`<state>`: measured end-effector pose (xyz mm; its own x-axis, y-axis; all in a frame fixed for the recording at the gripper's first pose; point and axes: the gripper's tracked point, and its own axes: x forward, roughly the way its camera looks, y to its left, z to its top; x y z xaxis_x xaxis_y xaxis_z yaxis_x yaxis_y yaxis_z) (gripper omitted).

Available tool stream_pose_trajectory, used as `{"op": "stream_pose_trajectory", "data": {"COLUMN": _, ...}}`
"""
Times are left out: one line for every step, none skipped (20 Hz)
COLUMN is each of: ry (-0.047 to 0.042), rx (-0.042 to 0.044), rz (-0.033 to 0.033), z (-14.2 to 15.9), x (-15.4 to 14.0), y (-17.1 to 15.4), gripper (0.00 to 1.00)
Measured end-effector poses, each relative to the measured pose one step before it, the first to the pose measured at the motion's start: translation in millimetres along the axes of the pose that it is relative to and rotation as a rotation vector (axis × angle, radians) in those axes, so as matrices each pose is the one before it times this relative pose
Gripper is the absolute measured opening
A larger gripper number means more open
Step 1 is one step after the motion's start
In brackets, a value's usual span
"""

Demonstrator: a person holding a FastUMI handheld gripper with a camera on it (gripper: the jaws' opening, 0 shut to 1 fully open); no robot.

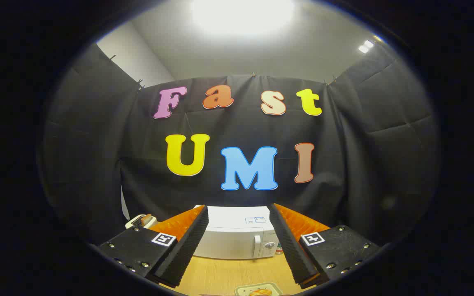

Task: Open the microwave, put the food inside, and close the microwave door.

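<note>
Gripper: fingers spread wide, gripping nothing, above the wooden table.
Food: on a tray beneath the fingers; probably light, soft.
Microwave: beyond the fingers, door closed; likely stiff, best pulled by its vertical handle.

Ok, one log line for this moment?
claw: open, empty | microwave: door shut, beyond fingers | food on tray: below claw, on table

Recording booth — black cloth wall
</note>
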<state>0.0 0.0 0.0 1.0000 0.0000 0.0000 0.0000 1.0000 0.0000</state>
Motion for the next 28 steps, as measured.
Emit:
{"op": "stream_pose_trajectory", "data": {"ry": -0.00270, "rx": -0.00129, "rz": -0.00314, "z": 0.43, "x": 1.31, "y": -0.31, "gripper": 0.95}}
{"op": "stream_pose_trajectory", "data": {"ry": -0.00422, "rx": 0.00139, "rz": -0.00327, "z": 1.67, "x": 0.55, "y": -0.66, "gripper": 0.95}}
{"op": "stream_pose_trajectory", "data": {"ry": -0.00417, "rx": 0.00074, "rz": -0.00184, "z": 1.22, "x": 1.11, "y": 0.12, "gripper": 0.95}}
{"op": "stream_pose_trajectory", "data": {"ry": -0.00612, "rx": -0.00014, "rz": -0.00179, "z": 2.56, "x": 0.89, "y": -0.14, "gripper": 0.95}}
{"op": "stream_pose_trajectory", "data": {"ry": -0.00617, "rx": -0.00290, "rz": 0.00064, "z": 1.38, "x": 1.00, "y": 0.52, "gripper": 0.95}}
{"op": "stream_pose_trajectory", "data": {"ry": -0.00435, "rx": -0.00481, "rz": 0.00136, "z": 1.33, "x": 0.92, "y": 0.42, "gripper": 0.95}}
{"op": "stream_pose_trajectory", "data": {"ry": -0.00290, "rx": -0.00287, "rz": -0.00101, "z": 0.42, "x": 0.72, "y": -0.09, "gripper": 0.95}}
{"op": "stream_pose_trajectory", "data": {"ry": -0.00067, "rx": -0.00180, "rz": 0.00376, "z": -0.25, "x": 0.87, "y": 1.89, "gripper": 0.95}}
{"op": "stream_pose_trajectory", "data": {"ry": 0.00352, "rx": -0.00004, "rz": 0.00362, "z": -1.94, "x": 0.59, "y": 1.14, "gripper": 0.95}}
{"op": "stream_pose_trajectory", "data": {"ry": 0.00458, "rx": -0.00014, "rz": 0.00451, "z": -1.33, "x": 0.30, "y": 1.29, "gripper": 0.95}}
{"op": "stream_pose_trajectory", "data": {"ry": 0.00195, "rx": -0.00063, "rz": 0.00281, "z": -1.41, "x": 0.54, "y": 0.16, "gripper": 0.95}}
{"op": "stream_pose_trajectory", "data": {"ry": 0.00038, "rx": -0.00152, "rz": -0.00039, "z": -0.18, "x": 0.72, "y": -0.24, "gripper": 0.95}}
{"op": "stream_pose_trajectory", "data": {"ry": -0.00108, "rx": -0.00204, "rz": -0.00202, "z": -0.40, "x": 0.45, "y": -0.63, "gripper": 0.95}}
{"op": "stream_pose_trajectory", "data": {"ry": -0.00114, "rx": -0.00136, "rz": -0.00090, "z": -0.37, "x": -0.03, "y": -0.72, "gripper": 0.95}}
{"op": "stream_pose_trajectory", "data": {"ry": 0.00026, "rx": -0.00074, "rz": -0.00004, "z": -1.95, "x": 0.90, "y": -0.60, "gripper": 0.95}}
{"op": "stream_pose_trajectory", "data": {"ry": -0.00105, "rx": 0.00176, "rz": -0.00168, "z": -1.96, "x": 1.00, "y": -1.17, "gripper": 0.95}}
{"op": "stream_pose_trajectory", "data": {"ry": -0.00082, "rx": 0.00145, "rz": -0.00179, "z": -2.30, "x": 0.66, "y": -2.19, "gripper": 0.95}}
{"op": "stream_pose_trajectory", "data": {"ry": 0.00082, "rx": -0.00046, "rz": -0.00294, "z": -2.68, "x": 1.35, "y": -2.17, "gripper": 0.95}}
{"op": "stream_pose_trajectory", "data": {"ry": -0.00065, "rx": -0.00106, "rz": -0.00223, "z": -2.61, "x": 1.91, "y": -2.44, "gripper": 0.95}}
{"op": "stream_pose_trajectory", "data": {"ry": -0.00018, "rx": -0.00265, "rz": -0.00450, "z": -3.65, "x": 1.97, "y": -3.26, "gripper": 0.95}}
{"op": "stream_pose_trajectory", "data": {"ry": -0.00111, "rx": -0.00357, "rz": -0.00406, "z": -5.32, "x": 2.75, "y": -3.11, "gripper": 0.95}}
{"op": "stream_pose_trajectory", "data": {"ry": -0.00293, "rx": -0.00190, "rz": -0.00458, "z": -5.74, "x": 3.07, "y": -3.23, "gripper": 0.95}}
{"op": "stream_pose_trajectory", "data": {"ry": -0.00146, "rx": -0.00175, "rz": -0.00619, "z": -7.48, "x": 3.78, "y": -3.96, "gripper": 0.95}}
{"op": "stream_pose_trajectory", "data": {"ry": 0.00033, "rx": -0.00172, "rz": -0.00588, "z": -8.42, "x": 4.56, "y": -4.54, "gripper": 0.95}}
{"op": "stream_pose_trajectory", "data": {"ry": 0.00314, "rx": -0.00386, "rz": -0.00568, "z": -10.66, "x": 5.45, "y": -3.87, "gripper": 0.95}}
{"op": "stream_pose_trajectory", "data": {"ry": 0.00165, "rx": -0.00214, "rz": -0.00442, "z": -10.05, "x": 6.13, "y": -3.27, "gripper": 0.95}}
{"op": "stream_pose_trajectory", "data": {"ry": 0.00084, "rx": -0.00300, "rz": -0.00482, "z": -10.12, "x": 6.36, "y": -3.47, "gripper": 0.95}}
{"op": "stream_pose_trajectory", "data": {"ry": 0.00042, "rx": -0.00287, "rz": -0.00548, "z": -9.82, "x": 6.83, "y": -3.12, "gripper": 0.95}}
